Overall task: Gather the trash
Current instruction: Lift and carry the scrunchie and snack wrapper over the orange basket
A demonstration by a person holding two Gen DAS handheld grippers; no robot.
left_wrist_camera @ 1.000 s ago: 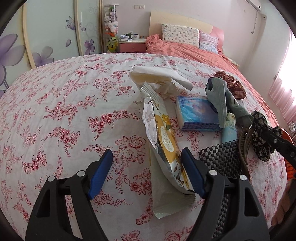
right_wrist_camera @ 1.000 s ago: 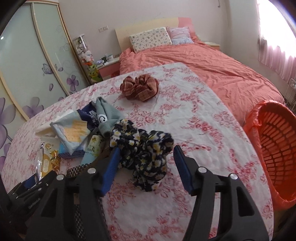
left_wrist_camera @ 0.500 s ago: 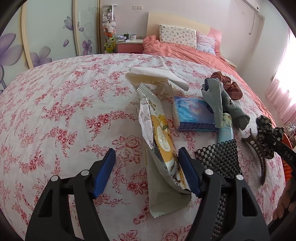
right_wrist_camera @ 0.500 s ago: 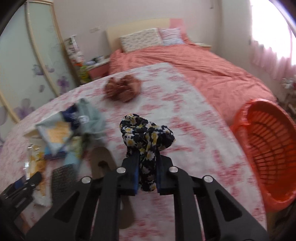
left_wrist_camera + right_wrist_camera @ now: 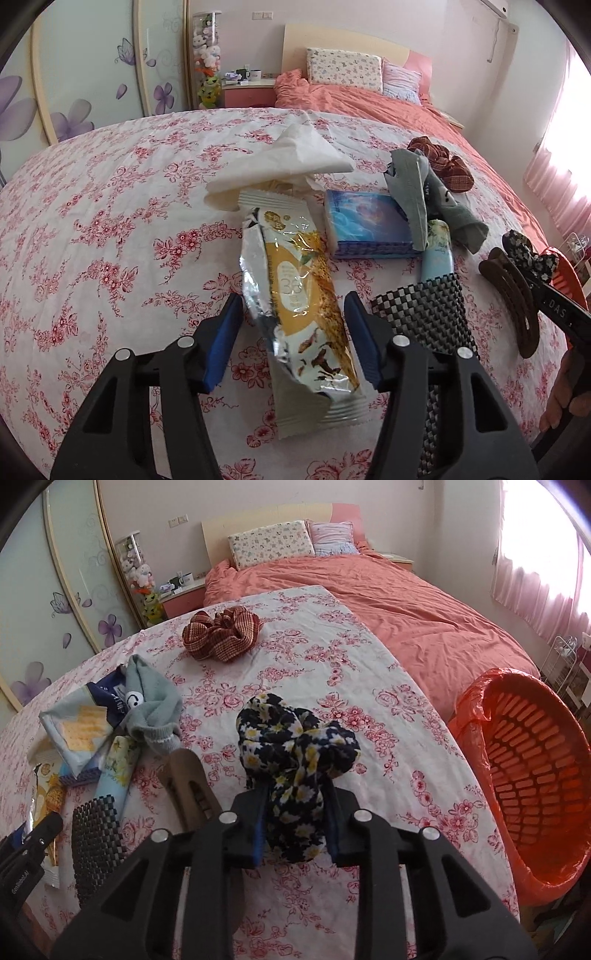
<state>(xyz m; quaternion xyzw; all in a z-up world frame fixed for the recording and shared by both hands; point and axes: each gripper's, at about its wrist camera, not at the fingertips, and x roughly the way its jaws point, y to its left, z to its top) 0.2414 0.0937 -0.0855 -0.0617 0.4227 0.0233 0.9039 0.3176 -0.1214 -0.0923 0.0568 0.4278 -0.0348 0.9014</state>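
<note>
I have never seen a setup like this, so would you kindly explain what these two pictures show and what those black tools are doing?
A person holds a two-finger claw in each hand, each with a fisheye camera looking along its fingers. On the flowered cloth lie wrappers and clutter. The left claw, seen in its own view, has been closing around a yellow snack wrapper, its pads not yet pressing. In the right view, the right claw pinches a dark daisy-print scrunchie, its jaws having just eased slightly. An orange basket waits beside the cloth.

The orange basket point(image 5: 535, 775) is cut off by the right edge; the blue packet point(image 5: 369, 225) is partly hidden under the grey sock point(image 5: 410, 192).
</note>
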